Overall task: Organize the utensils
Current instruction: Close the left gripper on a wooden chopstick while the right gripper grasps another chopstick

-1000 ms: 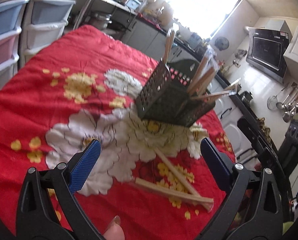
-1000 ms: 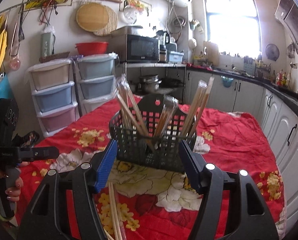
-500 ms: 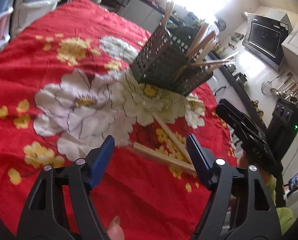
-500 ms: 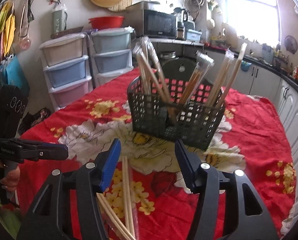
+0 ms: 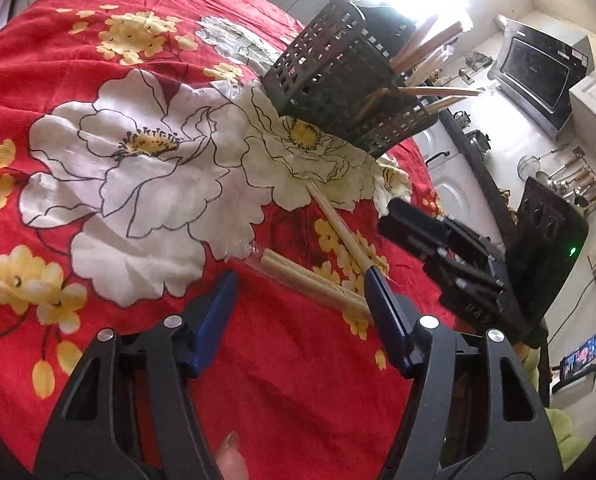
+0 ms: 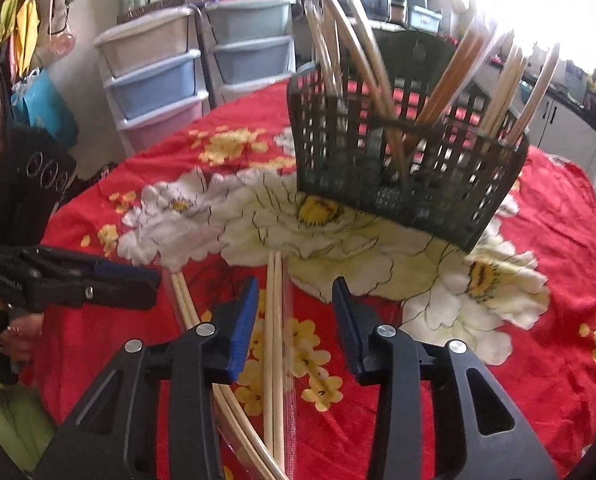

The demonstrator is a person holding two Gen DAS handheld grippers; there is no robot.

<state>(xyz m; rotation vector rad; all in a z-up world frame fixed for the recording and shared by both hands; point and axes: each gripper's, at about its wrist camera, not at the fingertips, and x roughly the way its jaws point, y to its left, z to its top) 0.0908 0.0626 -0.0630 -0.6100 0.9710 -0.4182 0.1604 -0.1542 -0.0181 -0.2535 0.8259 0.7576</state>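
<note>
A dark slotted basket [image 5: 329,80] [image 6: 401,168] holding several wrapped chopstick pairs stands on the red flowered tablecloth [image 5: 98,60]. Two wrapped chopstick pairs lie crossed on the cloth in front of it. My left gripper [image 5: 299,286] is open and low over one pair [image 5: 305,276]. My right gripper [image 6: 294,292] is open and straddles the other pair [image 6: 276,320] [image 5: 337,224]. The first pair also shows in the right wrist view [image 6: 184,300]. Each gripper appears in the other's view: the right one [image 5: 437,248], the left one [image 6: 78,280].
Stacked plastic drawers [image 6: 154,76] stand past the table's far left edge. Kitchen cabinets [image 6: 569,120] run along the right. A microwave [image 5: 537,76] sits on the counter in the left wrist view.
Both grippers have dropped lower and closer to the chopsticks on the cloth. The jaws of both have narrowed a little. The right gripper has come into the left wrist view.
</note>
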